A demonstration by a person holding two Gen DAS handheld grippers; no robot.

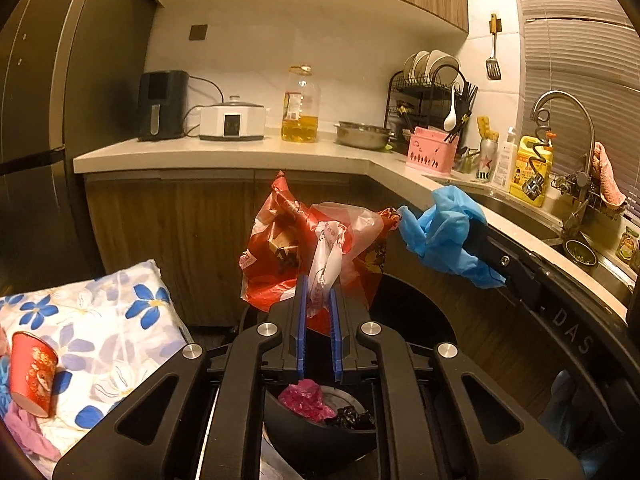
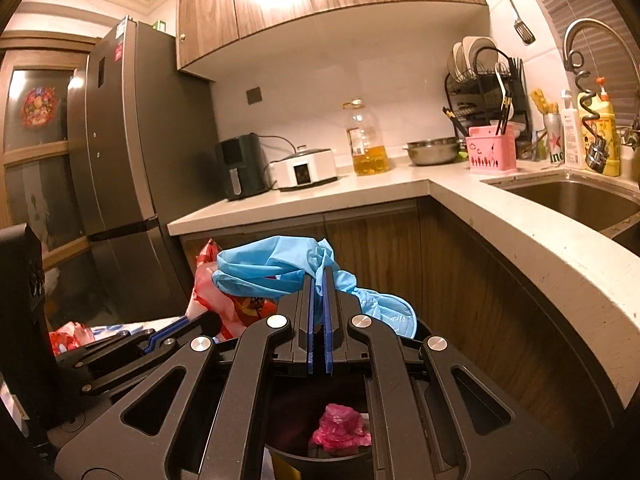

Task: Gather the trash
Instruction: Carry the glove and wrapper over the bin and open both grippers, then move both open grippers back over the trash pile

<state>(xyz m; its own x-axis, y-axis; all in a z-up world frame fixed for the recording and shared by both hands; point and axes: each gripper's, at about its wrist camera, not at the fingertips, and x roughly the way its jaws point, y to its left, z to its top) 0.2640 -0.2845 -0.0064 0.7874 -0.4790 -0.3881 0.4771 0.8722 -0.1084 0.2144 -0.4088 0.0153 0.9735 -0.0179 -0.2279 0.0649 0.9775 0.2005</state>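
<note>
The left gripper (image 1: 320,292) has its blue fingers (image 1: 301,320) pinching the twisted white handle of a red plastic bag (image 1: 280,248), which hangs crumpled just above a black trash bin (image 1: 416,312). There is a narrow gap between the fingers, and the bag's plastic fills it.

The right gripper (image 2: 319,292) has its fingers (image 2: 310,320) pressed nearly together on a blue rubber glove (image 2: 264,268). The glove bunches out to both sides of the fingertips and hangs over the bin's (image 2: 280,396) far rim. In the left wrist view the same glove (image 1: 440,232) sits just beside the red bag, touching its right edge, above the bin.

Inside the bin lie a crumpled pink wrapper (image 2: 340,428) and, next to it, some black plastic (image 1: 350,418).

To the left of the bin is a flowered pillow (image 1: 104,332) with a red paper cup (image 1: 32,372) lying tilted on it.

Behind the bin runs the tabletop (image 1: 224,152), which carries an oil bottle (image 1: 300,108), a white cooker (image 1: 232,120), a black air fryer (image 1: 162,104), a steel bowl (image 1: 362,134) and a pink cutlery holder (image 1: 432,148). A sink (image 2: 568,200) with a curved tap (image 1: 568,120) is set in the tabletop to the right of the bin.
</note>
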